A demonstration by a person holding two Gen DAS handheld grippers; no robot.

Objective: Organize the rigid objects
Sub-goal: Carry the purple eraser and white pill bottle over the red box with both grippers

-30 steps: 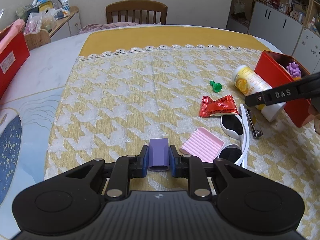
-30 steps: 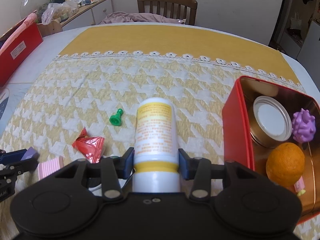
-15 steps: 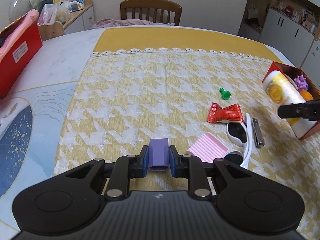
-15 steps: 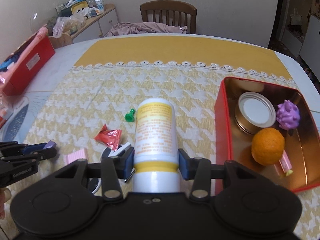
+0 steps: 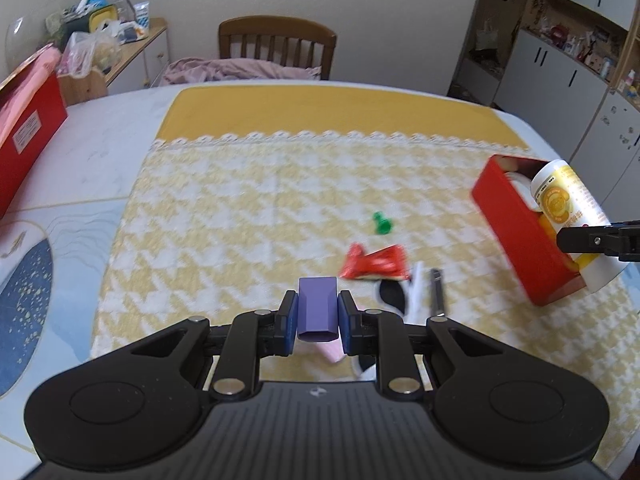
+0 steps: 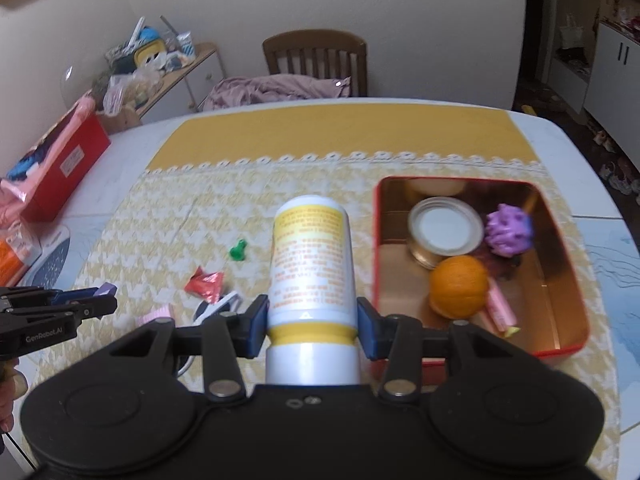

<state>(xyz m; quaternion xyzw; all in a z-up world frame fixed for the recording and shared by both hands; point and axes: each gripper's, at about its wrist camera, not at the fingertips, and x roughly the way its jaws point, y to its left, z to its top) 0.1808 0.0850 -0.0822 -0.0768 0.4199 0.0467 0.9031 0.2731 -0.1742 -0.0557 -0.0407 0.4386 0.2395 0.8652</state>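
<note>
The table (image 5: 100,152) carried a yellow houndstooth cloth (image 5: 256,208), with a chair (image 5: 276,46) at its far side. A red tin (image 6: 560,240) sat on the right part of the cloth, open at the top. Inside it lay a round can (image 6: 444,228), an orange (image 6: 459,286), a purple spiky toy (image 6: 508,230) and a pink wrapped stick (image 6: 500,310) just beside the orange.

The right gripper (image 6: 312,320) was clamped on a bottle (image 6: 310,256). The bottle lay lengthwise between the jaws, gripped near its white cap end, with the yellow-labelled body projecting forward past the fingertips. The bottle was held above the cloth, just left of the tin's near left wall in the right wrist view. In the left wrist view the bottle (image 5: 568,216) appeared in front of the tin's (image 5: 516,232) right end.

The left gripper (image 5: 318,316) was closed on a purple block (image 5: 317,308). The block sat squarely between the two blue pads, its far end extending slightly beyond them.

On the cloth between the grippers lay sunglasses (image 5: 394,296), a pink ridged tray (image 6: 154,314) partly hidden by the left gripper, a red wrapper (image 5: 374,266), nail clippers (image 5: 437,292) just beside the sunglasses, and a green pawn (image 5: 382,224) farther off. The left wrist view was blurred.
</note>
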